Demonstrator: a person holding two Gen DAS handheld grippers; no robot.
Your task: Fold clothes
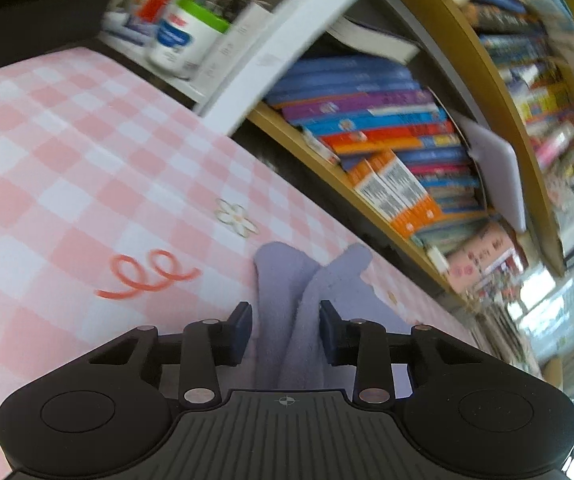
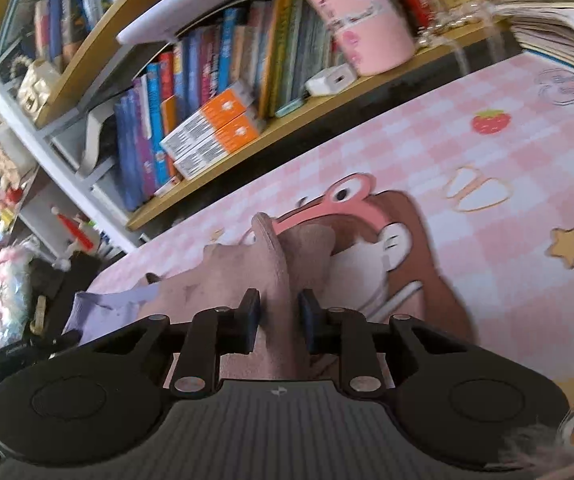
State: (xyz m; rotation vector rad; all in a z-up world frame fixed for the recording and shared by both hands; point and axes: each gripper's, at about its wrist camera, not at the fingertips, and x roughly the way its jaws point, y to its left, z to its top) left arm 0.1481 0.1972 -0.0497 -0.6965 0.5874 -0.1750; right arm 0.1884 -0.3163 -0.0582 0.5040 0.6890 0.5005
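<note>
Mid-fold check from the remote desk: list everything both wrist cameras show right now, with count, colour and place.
cloth, lilac part: one, pale purple, bunched on the table between the left gripper's fingers
cloth, pink part: one, dusty pink, rising in a ridge between the right gripper's fingers; lilac edge beside it
tablecloth: one, pink and white check with cartoon prints, covering the table
bookshelf: one, wooden, behind the table, packed with books
orange boxes: two, orange and white, stacked on the shelf
jar: one, white with green lid, far table end
pink cup: one, on the shelf
left gripper: black, fingers around lilac cloth
right gripper: black, fingers close on the pink ridge
</note>
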